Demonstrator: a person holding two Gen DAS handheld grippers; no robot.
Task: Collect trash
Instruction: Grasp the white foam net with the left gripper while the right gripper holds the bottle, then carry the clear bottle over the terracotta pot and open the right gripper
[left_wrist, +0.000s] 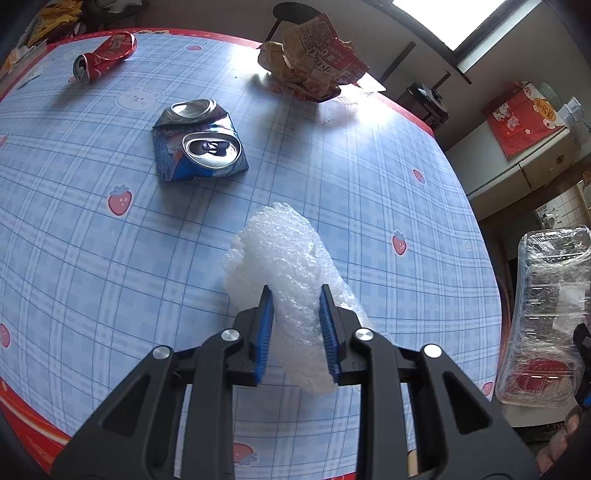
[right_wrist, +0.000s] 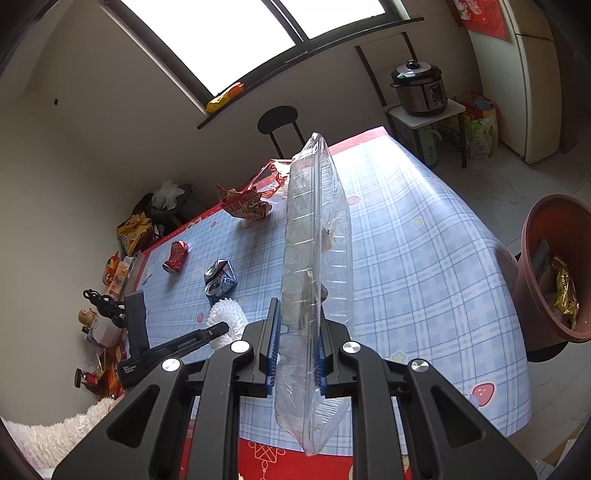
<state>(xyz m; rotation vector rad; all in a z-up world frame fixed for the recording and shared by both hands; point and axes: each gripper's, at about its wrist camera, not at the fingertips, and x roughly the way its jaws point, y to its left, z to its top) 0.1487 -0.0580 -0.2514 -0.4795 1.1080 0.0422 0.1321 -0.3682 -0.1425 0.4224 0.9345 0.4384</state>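
Observation:
My left gripper (left_wrist: 295, 295) is shut on a white wad of foam wrap (left_wrist: 284, 251) that rests on the blue checked tablecloth (left_wrist: 110, 258); both blue pads press its sides. Beyond it lie a crushed blue can (left_wrist: 199, 147), a crushed red can (left_wrist: 105, 55) and a crumpled red-and-yellow paper box (left_wrist: 314, 62). My right gripper (right_wrist: 297, 314) is shut on a clear plastic clamshell container (right_wrist: 317, 236), held on edge above the table's near side. That container (left_wrist: 546, 314) also shows at the right of the left wrist view. The foam wrap (right_wrist: 225, 315) and left gripper's body (right_wrist: 173, 350) appear in the right wrist view.
A brown bin (right_wrist: 554, 269) with trash inside stands on the floor right of the table. A black chair (right_wrist: 280, 125) stands behind the table's far edge. A pressure cooker (right_wrist: 419, 88) sits on a small stand, and bags and clutter lie on the floor at the left.

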